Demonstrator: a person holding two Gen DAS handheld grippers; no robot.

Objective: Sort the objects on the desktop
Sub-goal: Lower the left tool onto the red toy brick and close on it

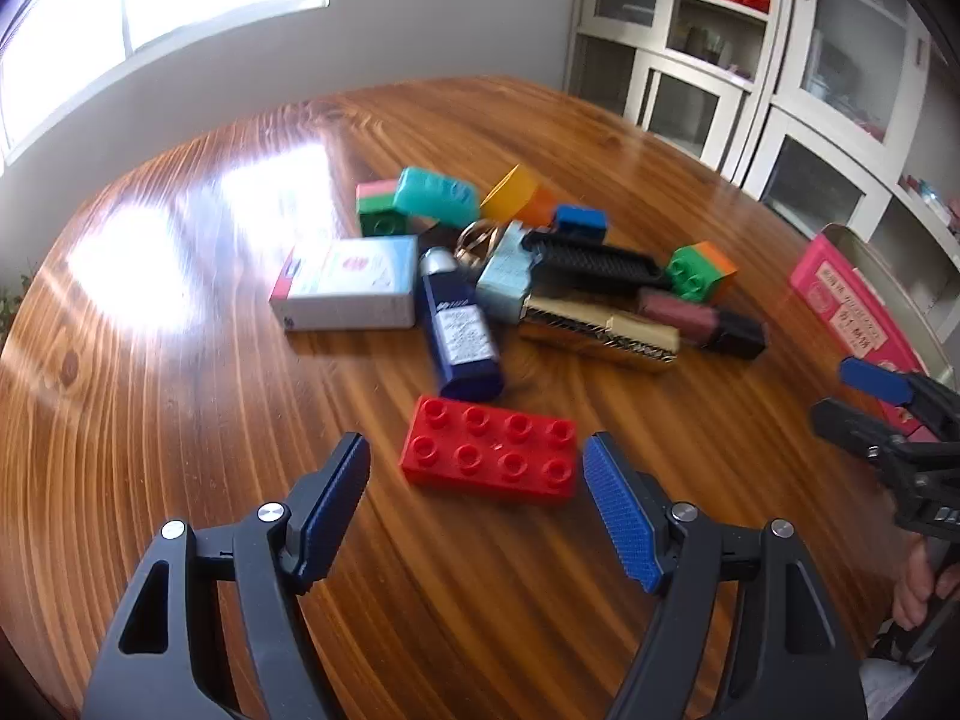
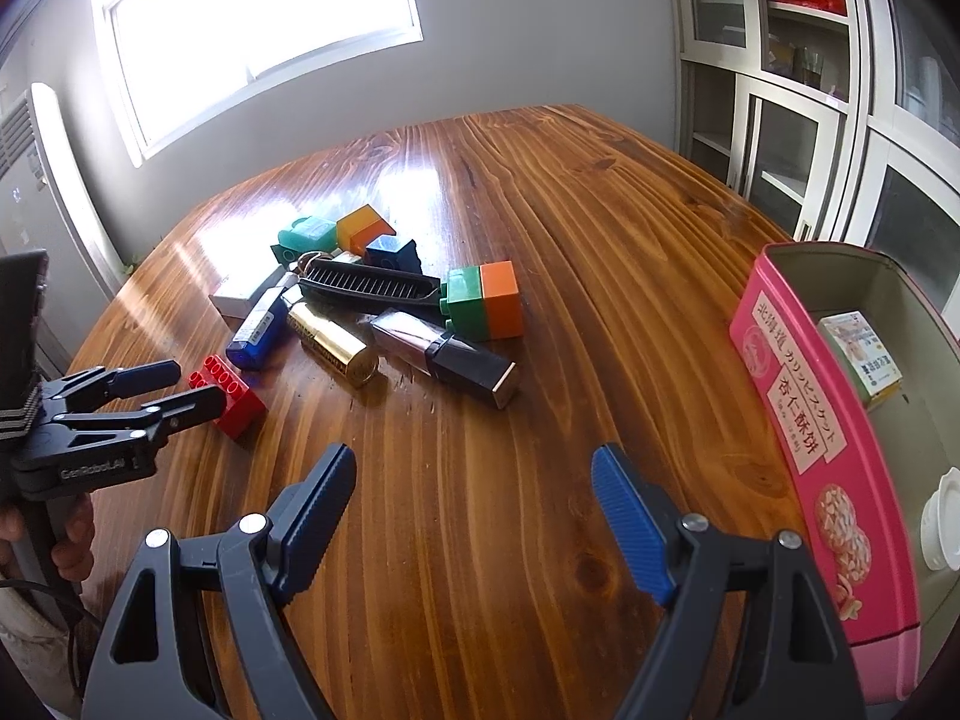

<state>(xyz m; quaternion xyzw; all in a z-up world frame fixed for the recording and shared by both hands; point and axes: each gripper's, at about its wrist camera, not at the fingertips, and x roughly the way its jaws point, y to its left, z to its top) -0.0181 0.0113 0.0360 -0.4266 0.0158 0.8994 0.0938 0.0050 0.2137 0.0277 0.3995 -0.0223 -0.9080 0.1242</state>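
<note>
Both grippers — left gripper (image 1: 474, 474) and right gripper (image 2: 474, 492) — hang wide open and empty, the left just before the red brick (image 1: 489, 459), the right further off.

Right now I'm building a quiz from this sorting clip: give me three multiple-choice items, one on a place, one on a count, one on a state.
1. Where does the red brick lie?
A. On the table, just ahead of the left gripper
B. Inside the pink tin
C. Under the black comb

2. How many studs show on the red brick's top?
A. Four
B. Six
C. Eight

3. How do the right gripper's jaws stand?
A. Shut on a brick
B. Open, nothing between them
C. Shut on the gold tube

Answers: 1 A, it sits on bare wood nearest the left fingers. 2 C, two rows of four. 3 B, only table shows between the blue pads.
</note>
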